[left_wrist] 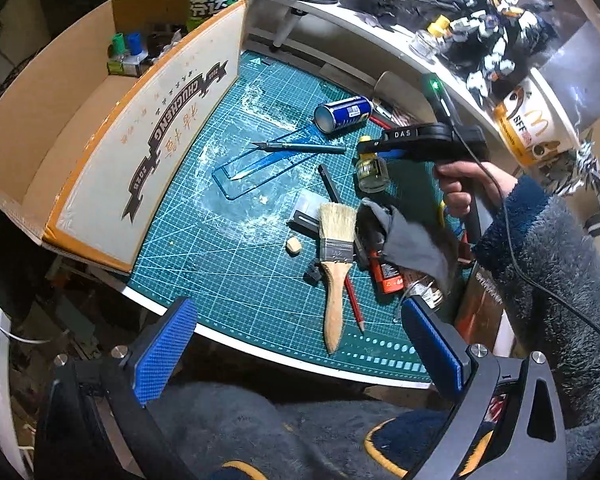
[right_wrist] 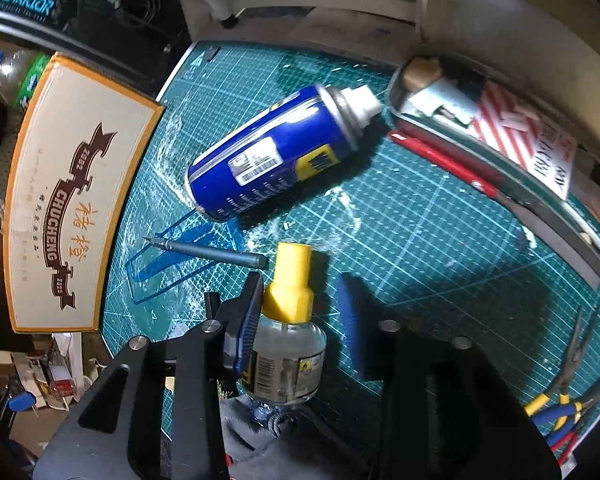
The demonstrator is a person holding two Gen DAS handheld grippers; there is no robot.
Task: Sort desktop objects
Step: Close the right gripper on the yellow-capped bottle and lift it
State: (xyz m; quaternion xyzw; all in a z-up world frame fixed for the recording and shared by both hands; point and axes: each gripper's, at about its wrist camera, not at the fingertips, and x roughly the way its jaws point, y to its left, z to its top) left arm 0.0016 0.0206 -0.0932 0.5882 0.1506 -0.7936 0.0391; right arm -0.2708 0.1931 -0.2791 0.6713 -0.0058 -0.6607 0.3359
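Note:
A small glass bottle with a yellow cap (right_wrist: 288, 344) stands on the green cutting mat (right_wrist: 420, 248). My right gripper (right_wrist: 300, 284) is around it: the left pad touches the glass and a narrow gap shows at the right pad, so it is open. In the left wrist view the same bottle (left_wrist: 370, 170) sits under the right gripper (left_wrist: 366, 150), which a hand in a fleece sleeve holds. My left gripper (left_wrist: 300, 348) hangs wide open over the mat's near edge, above the handle of a paintbrush (left_wrist: 336, 260), with nothing held. A blue spray can (right_wrist: 276, 152) and a hobby knife (right_wrist: 208, 252) lie nearby.
An open cardboard box (left_wrist: 80, 120) stands at the left and holds small paint bottles (left_wrist: 126, 54). A red pencil (left_wrist: 354, 300), a grey cloth (left_wrist: 412, 240), a blue clear ruler (left_wrist: 260, 168) and pliers (right_wrist: 568, 400) lie on the mat. A white shelf (left_wrist: 372, 28) with a model robot runs behind.

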